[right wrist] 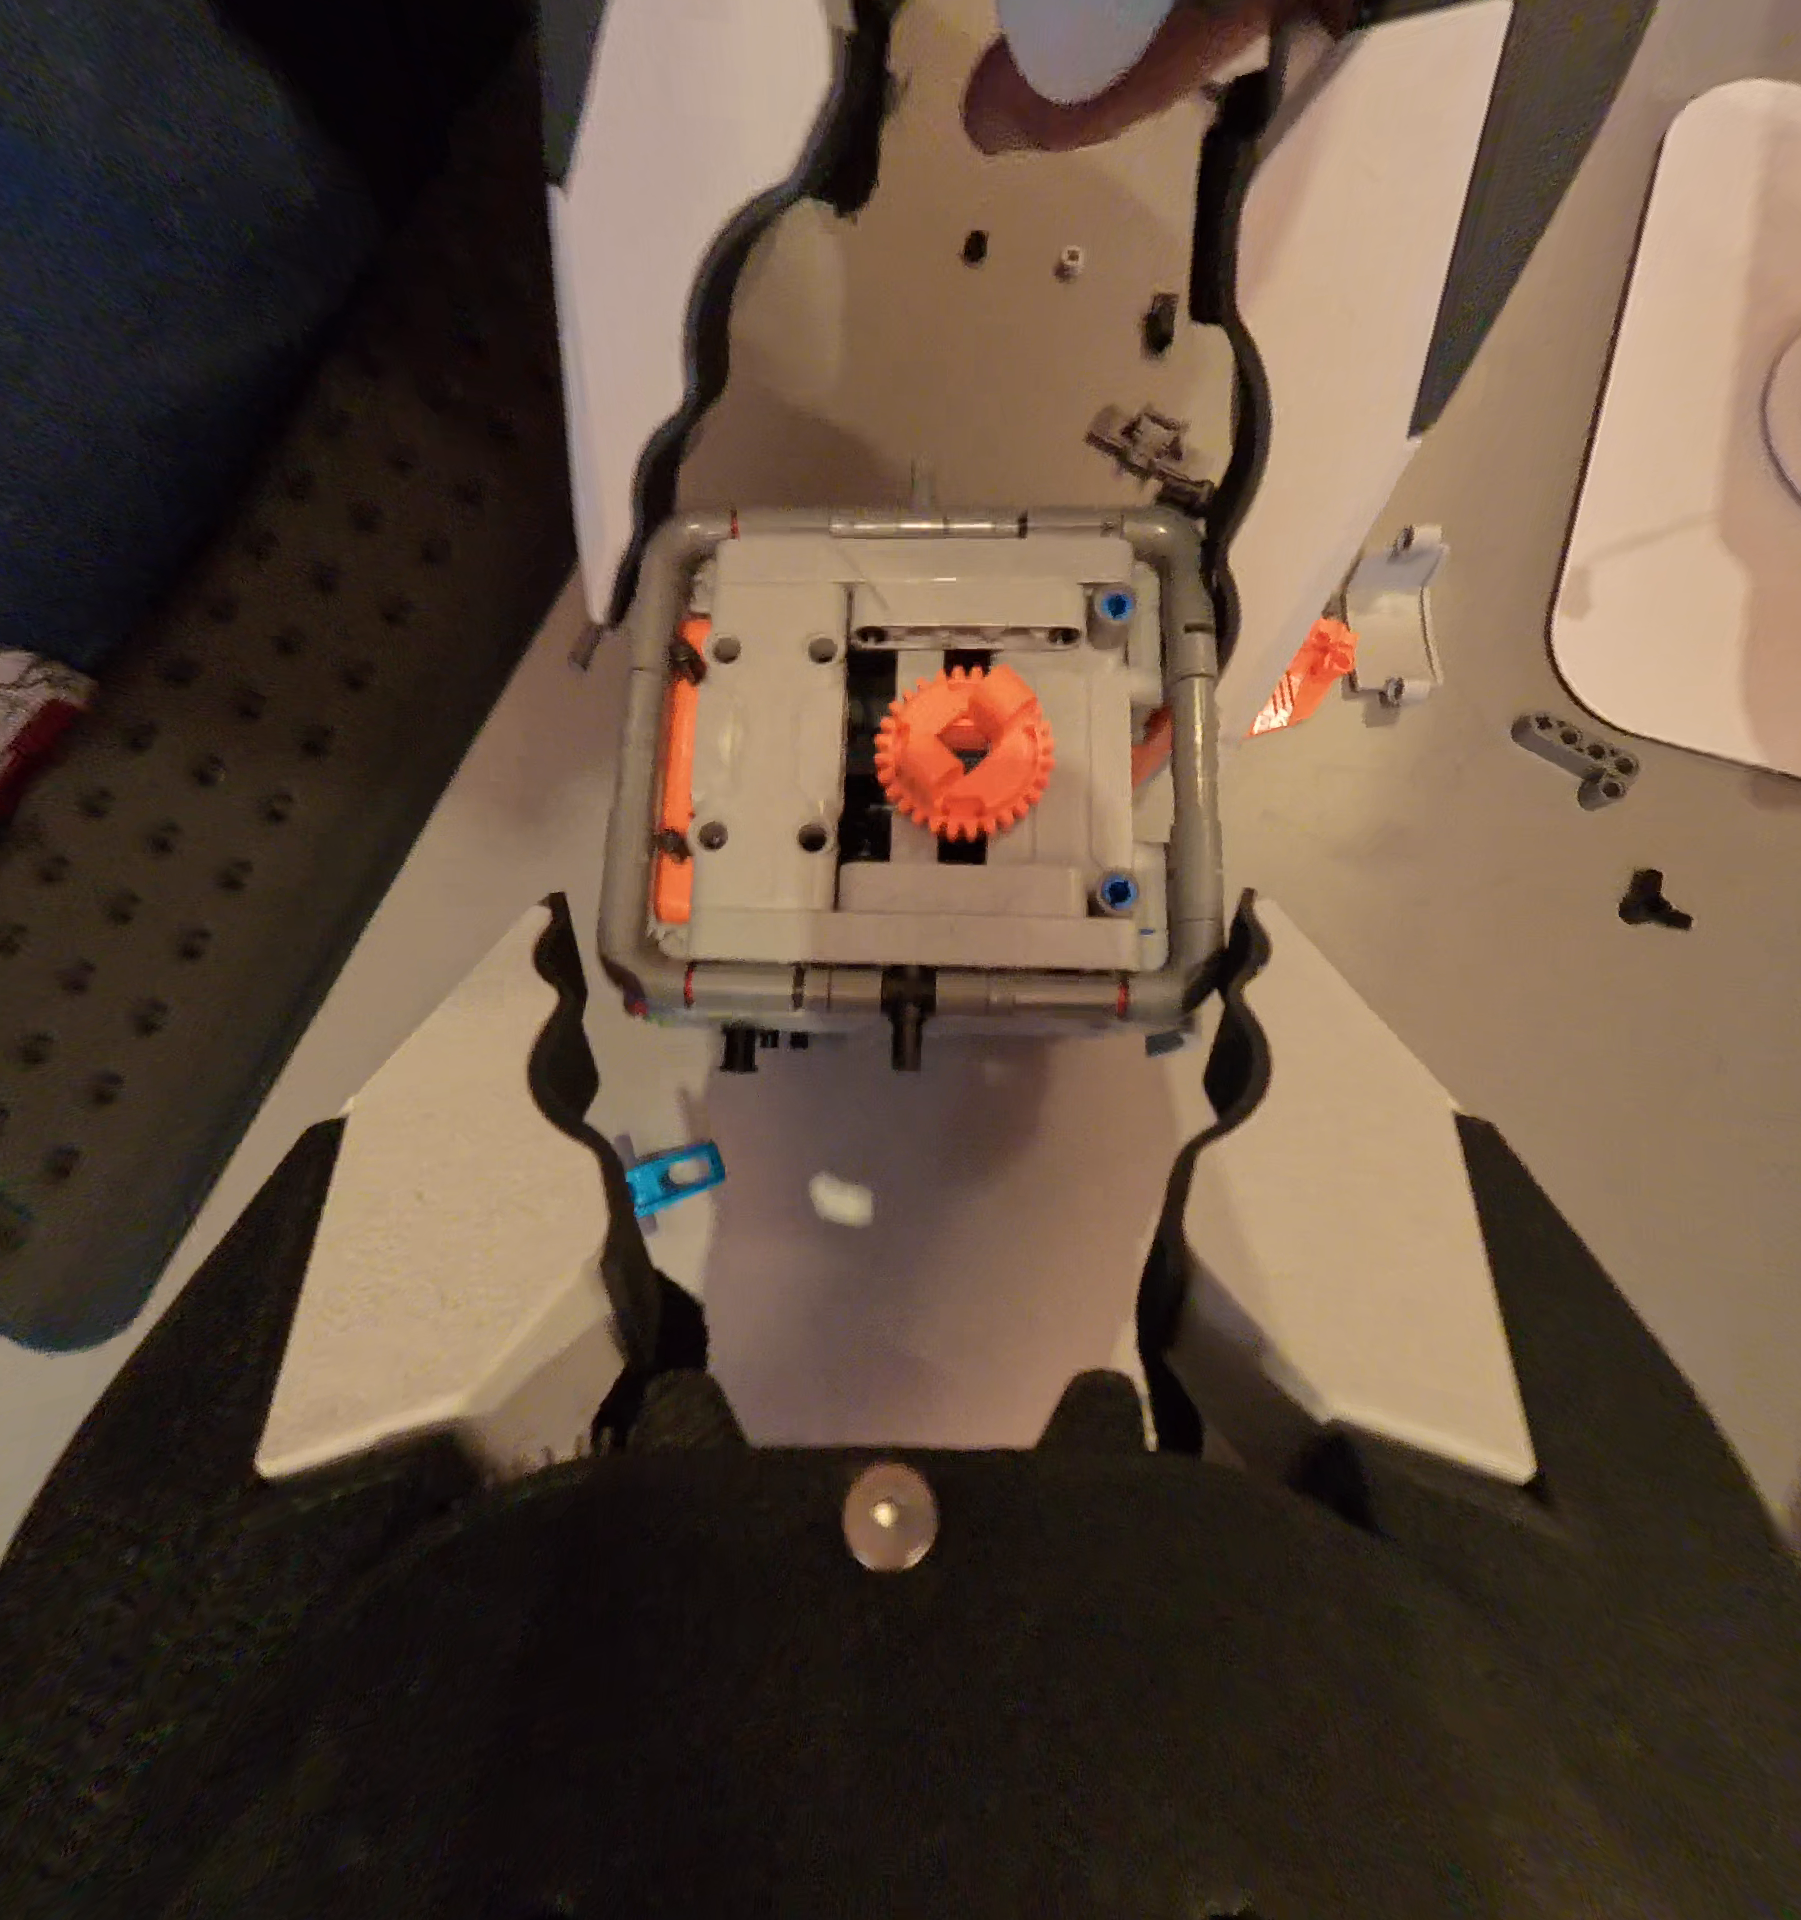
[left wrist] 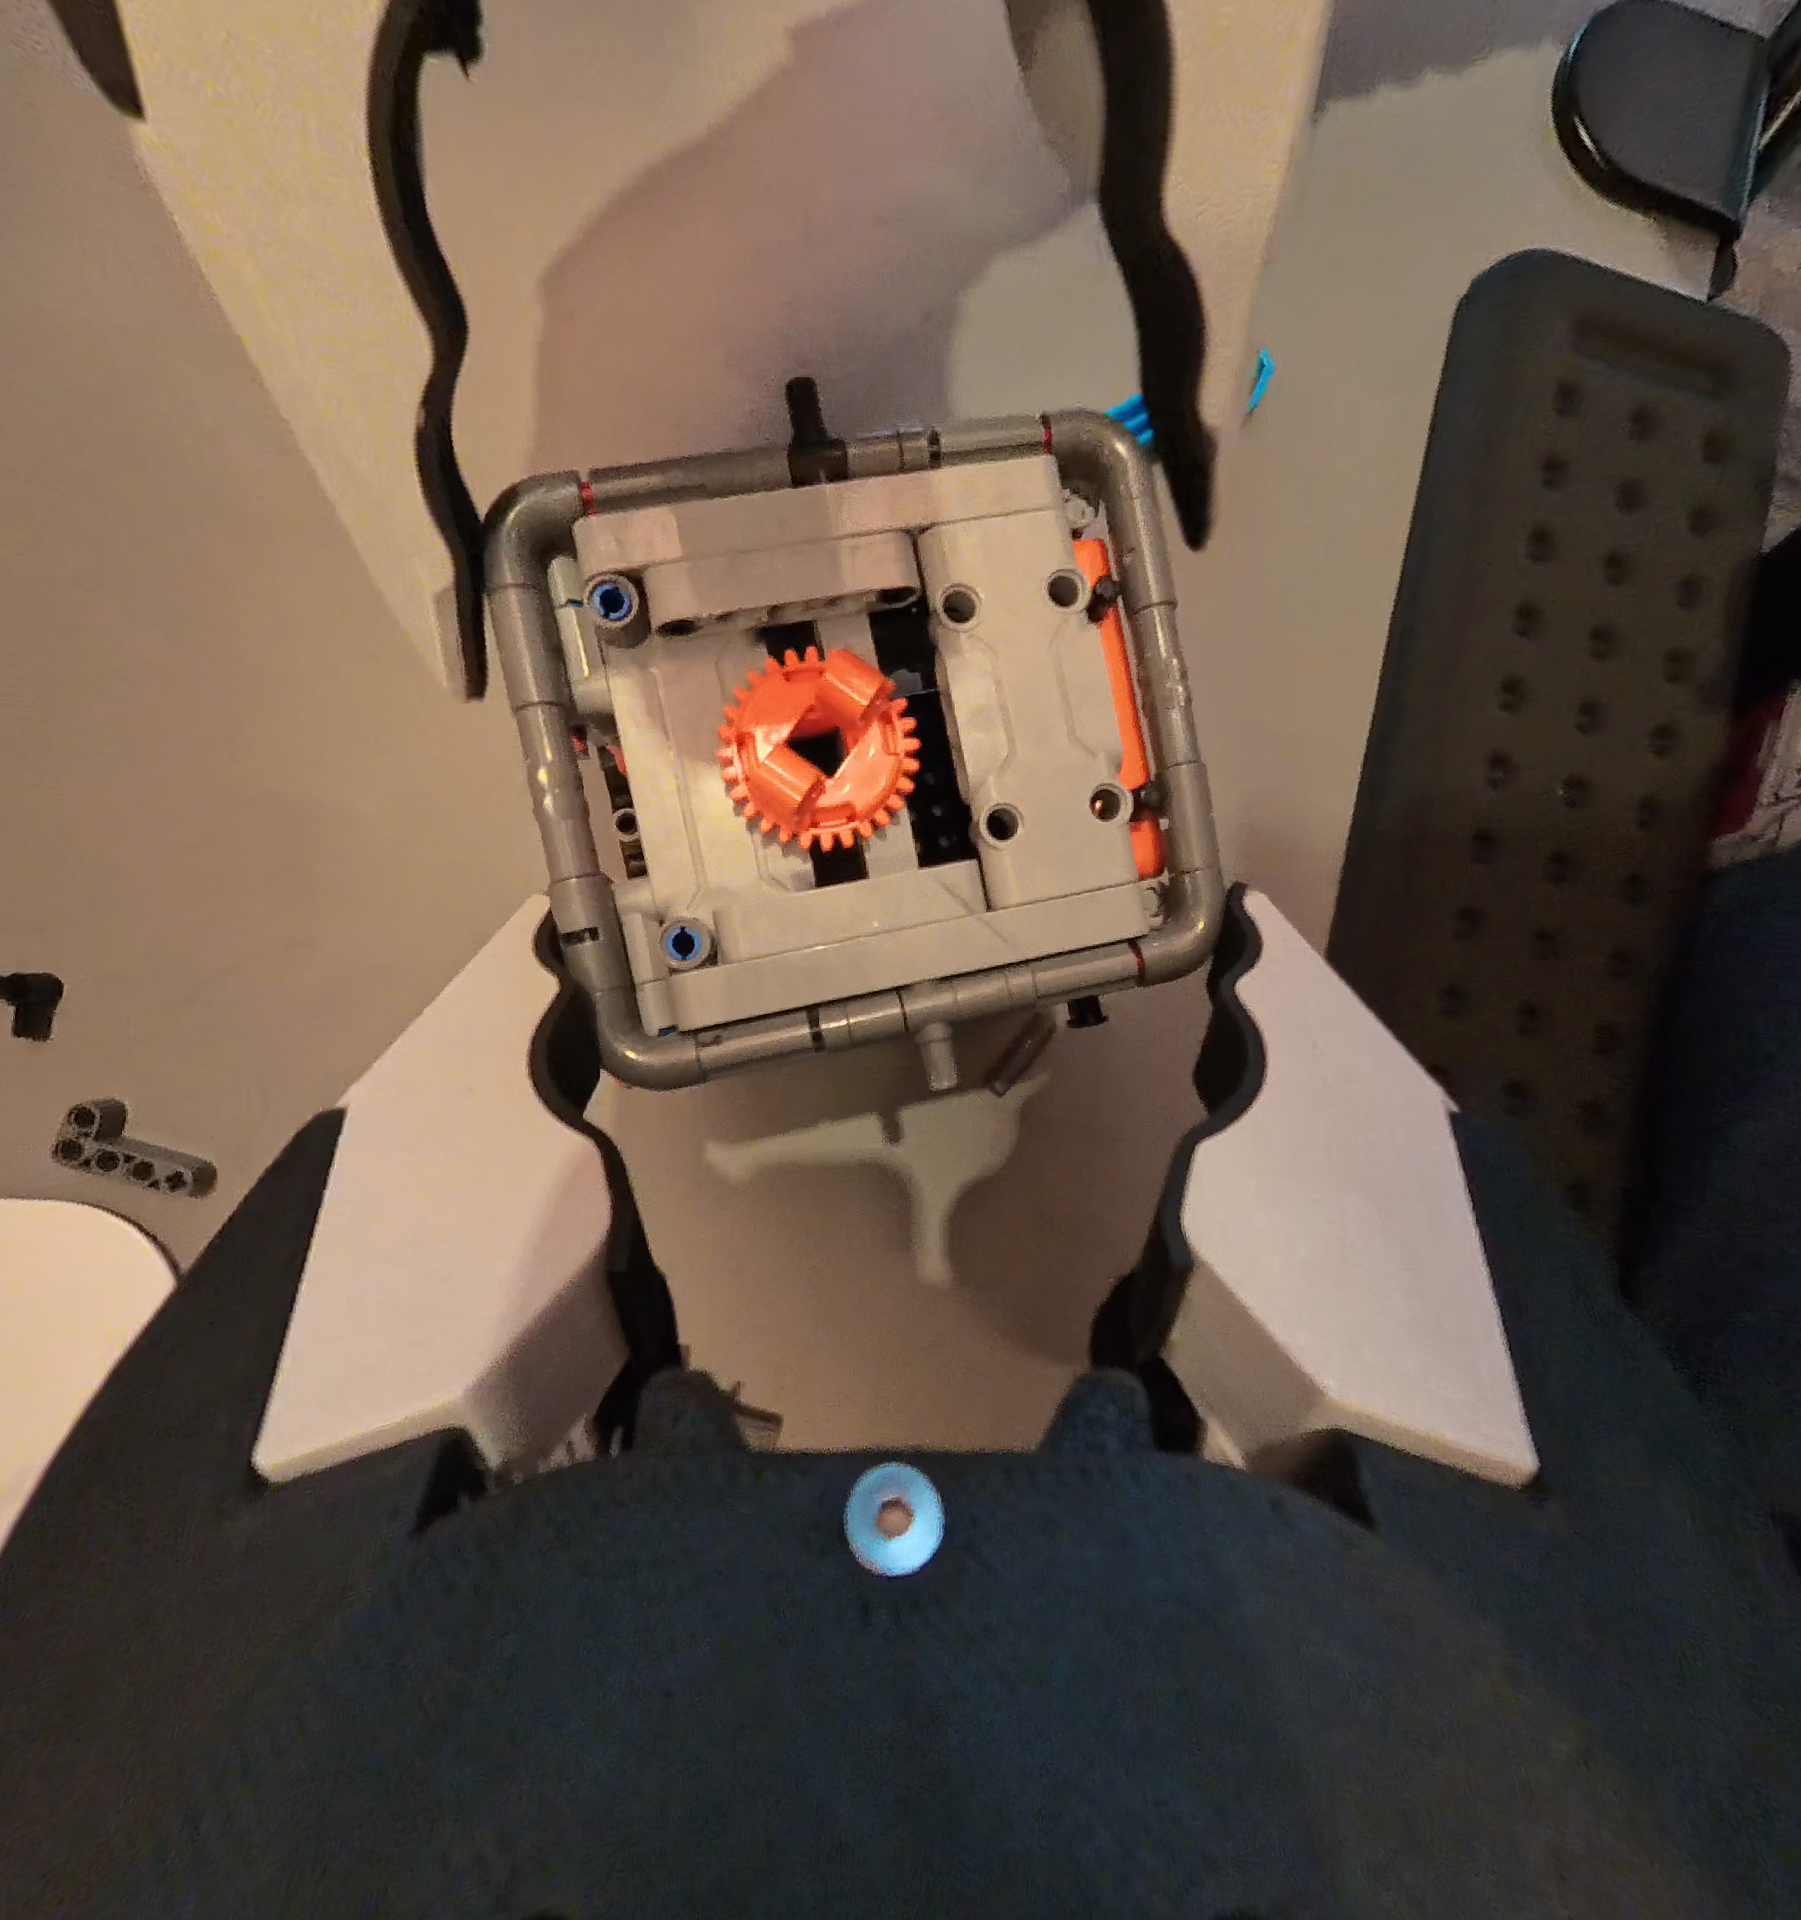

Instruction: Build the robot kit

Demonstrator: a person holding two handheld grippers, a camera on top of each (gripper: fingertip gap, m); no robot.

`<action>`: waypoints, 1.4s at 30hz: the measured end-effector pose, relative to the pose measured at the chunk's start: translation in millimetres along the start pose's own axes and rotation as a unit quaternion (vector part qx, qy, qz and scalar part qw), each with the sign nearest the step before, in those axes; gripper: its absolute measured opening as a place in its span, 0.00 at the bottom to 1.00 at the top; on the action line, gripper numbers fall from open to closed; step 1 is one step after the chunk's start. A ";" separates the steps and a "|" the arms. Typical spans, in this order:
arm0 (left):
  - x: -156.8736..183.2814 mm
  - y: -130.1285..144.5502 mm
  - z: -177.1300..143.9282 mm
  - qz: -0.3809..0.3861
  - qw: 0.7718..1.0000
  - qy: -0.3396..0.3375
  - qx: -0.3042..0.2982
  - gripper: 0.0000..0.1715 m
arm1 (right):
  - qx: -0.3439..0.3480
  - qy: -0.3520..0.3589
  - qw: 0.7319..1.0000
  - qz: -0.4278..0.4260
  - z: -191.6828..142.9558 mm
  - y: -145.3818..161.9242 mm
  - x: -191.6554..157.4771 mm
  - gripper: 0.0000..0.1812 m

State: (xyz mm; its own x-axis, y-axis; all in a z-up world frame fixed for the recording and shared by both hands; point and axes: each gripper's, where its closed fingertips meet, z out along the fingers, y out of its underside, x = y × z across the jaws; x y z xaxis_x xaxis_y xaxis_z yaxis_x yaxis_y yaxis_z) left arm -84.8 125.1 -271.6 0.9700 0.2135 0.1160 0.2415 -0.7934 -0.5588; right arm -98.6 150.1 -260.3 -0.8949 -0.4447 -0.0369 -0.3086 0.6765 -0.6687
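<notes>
A grey cube-shaped brick assembly with a pipe-like frame and an orange gear on its top face hangs above the pale table, casting a shadow below it. My left gripper is shut on its near edge, with a finger on each corner. My right gripper's fingers clamp the far edge from the opposite side. In the right wrist view the assembly sits between my right gripper and the left gripper's fingers. The orange gear faces the camera.
A dark perforated mat lies on one side and a white tray on the other. Loose pieces lie on the table: a blue piece, an orange piece, a grey curved panel, a grey L-beam and a black pin. Some 5 cm of space lies between my two pairs of fingers.
</notes>
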 end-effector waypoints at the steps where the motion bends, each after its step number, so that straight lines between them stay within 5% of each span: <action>1: 0.1 -1.3 0.4 -0.005 1.000 0.004 0.001 0.68 | 0.001 0.005 1.000 0.006 2.7 0.4 0.2 0.65; 33: 8.8 -0.2 10.0 0.003 1.000 -0.001 -0.025 0.74 | 0.006 0.032 0.999 0.033 6.4 -1.1 -12.2 0.63; 42: 5.2 11.2 2.7 -0.026 0.998 -0.060 -0.017 0.70 | 0.031 0.055 0.996 0.058 8.9 -6.0 -11.7 0.63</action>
State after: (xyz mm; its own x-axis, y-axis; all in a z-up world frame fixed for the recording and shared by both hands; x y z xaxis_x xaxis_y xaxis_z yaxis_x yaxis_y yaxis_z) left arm -77.1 118.8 -279.5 0.9462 0.3204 0.0442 0.2948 -0.7981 -0.5255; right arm -83.4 146.1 -262.5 -0.9547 -0.2952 -0.0371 -0.1832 0.6813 -0.7087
